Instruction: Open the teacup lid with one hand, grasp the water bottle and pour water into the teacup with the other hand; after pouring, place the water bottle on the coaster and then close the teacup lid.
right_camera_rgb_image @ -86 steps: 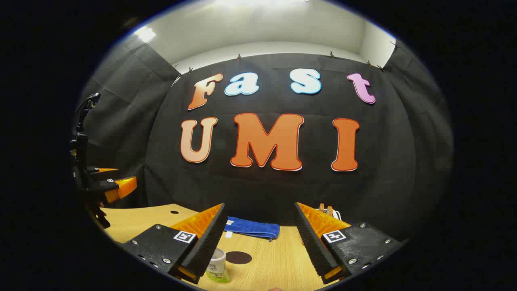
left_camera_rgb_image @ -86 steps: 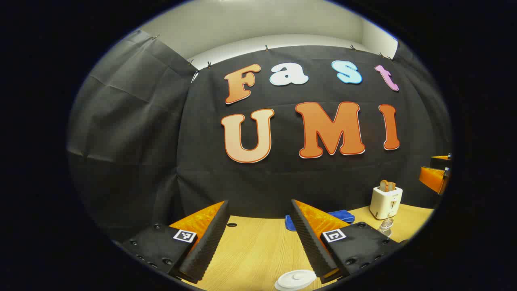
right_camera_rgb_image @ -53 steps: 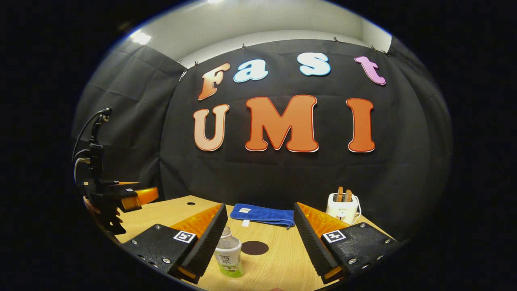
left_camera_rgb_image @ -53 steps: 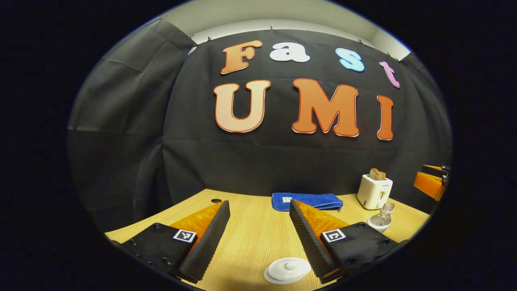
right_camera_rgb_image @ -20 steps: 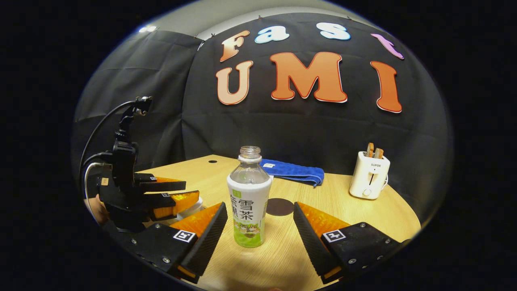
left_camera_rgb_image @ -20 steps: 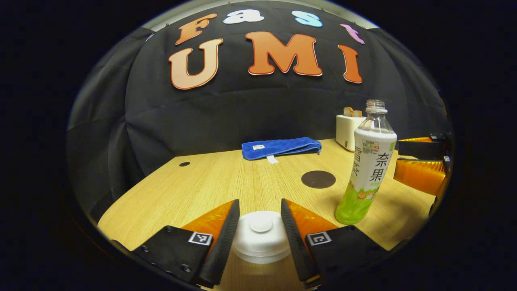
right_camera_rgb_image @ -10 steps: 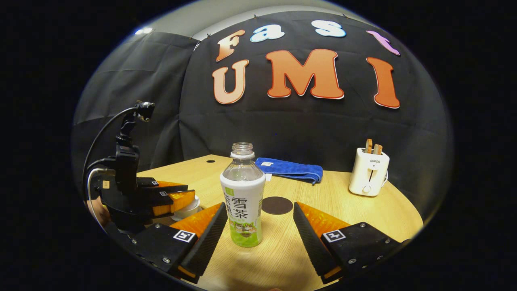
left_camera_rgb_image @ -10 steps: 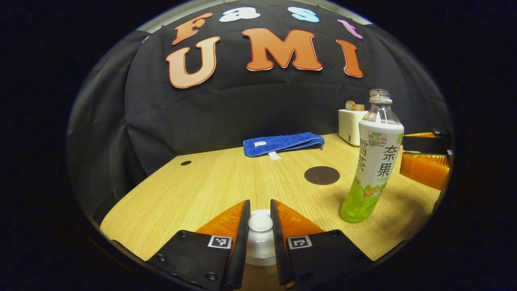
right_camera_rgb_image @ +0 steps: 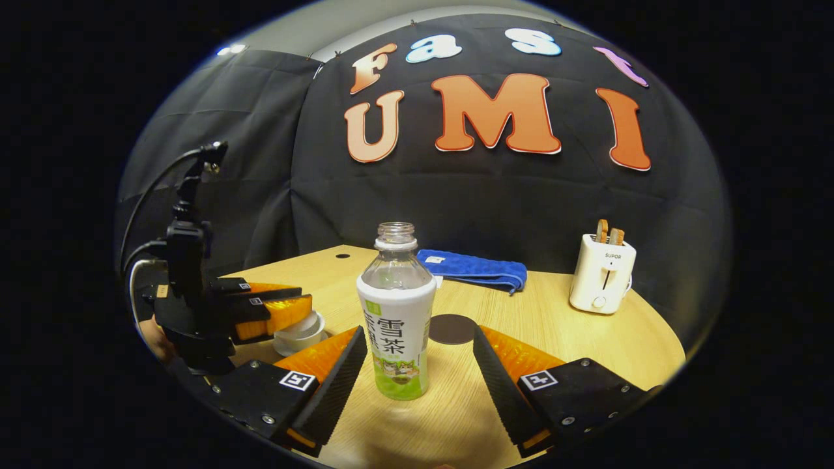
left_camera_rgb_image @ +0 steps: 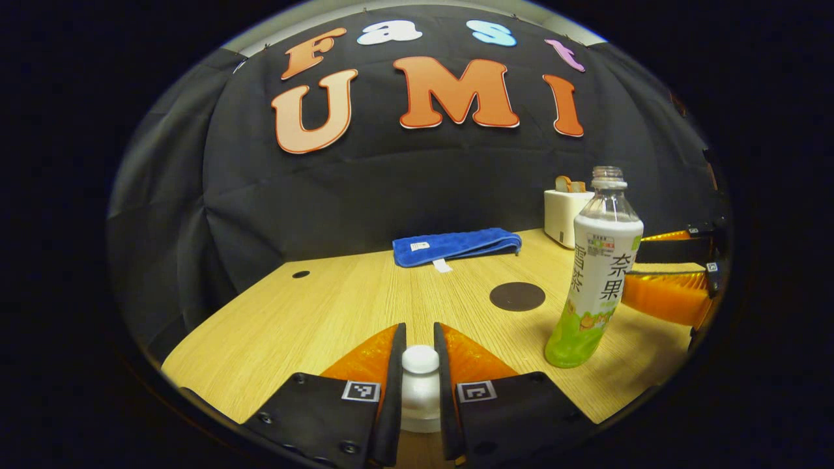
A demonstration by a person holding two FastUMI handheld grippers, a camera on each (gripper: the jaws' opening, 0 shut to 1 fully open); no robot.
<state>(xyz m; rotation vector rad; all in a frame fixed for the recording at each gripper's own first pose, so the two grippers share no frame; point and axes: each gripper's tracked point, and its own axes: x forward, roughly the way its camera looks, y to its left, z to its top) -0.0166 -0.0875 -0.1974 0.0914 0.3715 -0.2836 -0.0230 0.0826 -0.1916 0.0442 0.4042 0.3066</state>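
My left gripper (left_camera_rgb_image: 419,339) is shut on the knob of the white teacup lid (left_camera_rgb_image: 420,361). In the right gripper view the left gripper (right_camera_rgb_image: 296,301) holds the lid just over the white teacup (right_camera_rgb_image: 294,342), at the table's left. I cannot tell whether lid and cup touch. The uncapped water bottle (right_camera_rgb_image: 396,319) with a white and green label stands upright between the fingers of my open right gripper (right_camera_rgb_image: 418,335), nearer the left finger, untouched. The left gripper view has the bottle (left_camera_rgb_image: 596,273) at right with the right gripper (left_camera_rgb_image: 642,268) behind it. A dark round coaster (right_camera_rgb_image: 451,329) lies just beyond the bottle.
A folded blue towel (right_camera_rgb_image: 472,268) lies at the back of the wooden table (left_camera_rgb_image: 326,312). A white toaster (right_camera_rgb_image: 603,273) with toast stands at the back right. A small cable hole (left_camera_rgb_image: 300,274) marks the far left of the tabletop.
Both grippers came down to the table. The left gripper's fingers closed on the lid's knob, and its view has since risen slightly. The right gripper moved up around the bottle, still open.
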